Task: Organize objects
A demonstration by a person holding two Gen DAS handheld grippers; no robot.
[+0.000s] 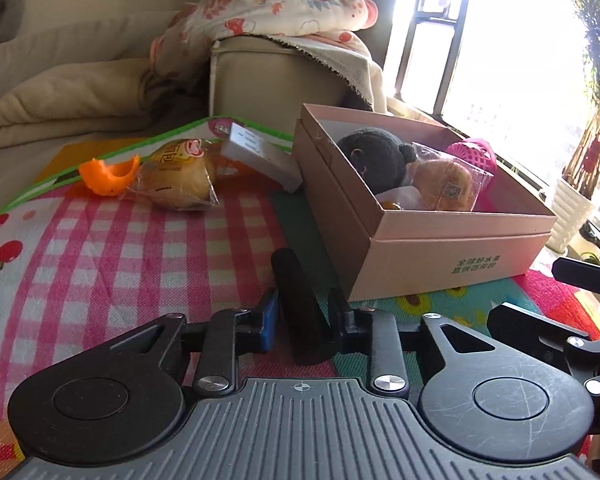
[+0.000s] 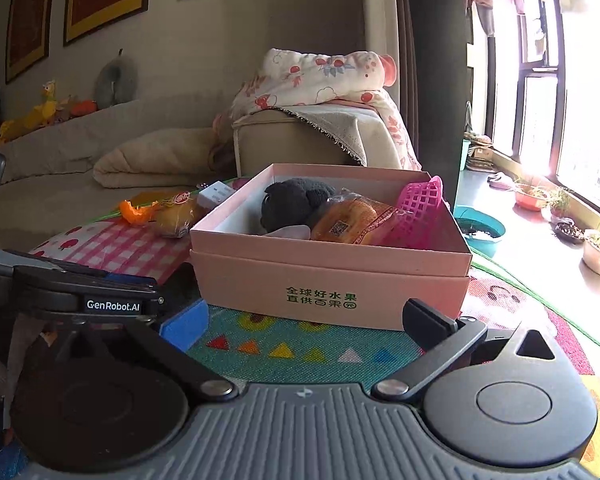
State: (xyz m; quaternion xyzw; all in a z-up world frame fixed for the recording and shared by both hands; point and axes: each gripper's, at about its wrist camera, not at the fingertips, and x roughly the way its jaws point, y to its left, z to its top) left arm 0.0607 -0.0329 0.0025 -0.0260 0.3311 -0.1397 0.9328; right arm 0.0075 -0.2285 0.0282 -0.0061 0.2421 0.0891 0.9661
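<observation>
Gripping a black cylindrical object (image 1: 300,308), the left hand-held gripper (image 1: 302,312) has its fingers closed against the object's two sides, low over the patterned play mat (image 1: 100,248). The object looks matte and foam-like, so it is probably light and slightly yielding; its exact identity cannot be told. The right hand-held gripper (image 2: 304,326) stands open and empty, its jaws wide apart, just in front of the pink cardboard box (image 2: 332,280). That box already contains a dark plush toy (image 1: 370,156), a wrapped bun (image 1: 444,184) and a pink plastic mesh basket (image 2: 420,212). Outside the box, on the mat to its left, lie a packaged bread roll (image 1: 176,180), an orange plastic piece (image 1: 110,178) just beside the roll, and a white rectangular box (image 1: 260,156) resting close against the pink box's wall. Judged for handling: the bread roll is soft and light inside a slippery, crinkling film, so a gentle hold across its middle is advisable, as a hard pinch would crush it. The orange piece appears thin, rigid and curved; its rim offers the best purchase. The white box appears stiff with flat faces and should be taken across its narrow sides. The pink box itself is light card and may slide if bumped.
</observation>
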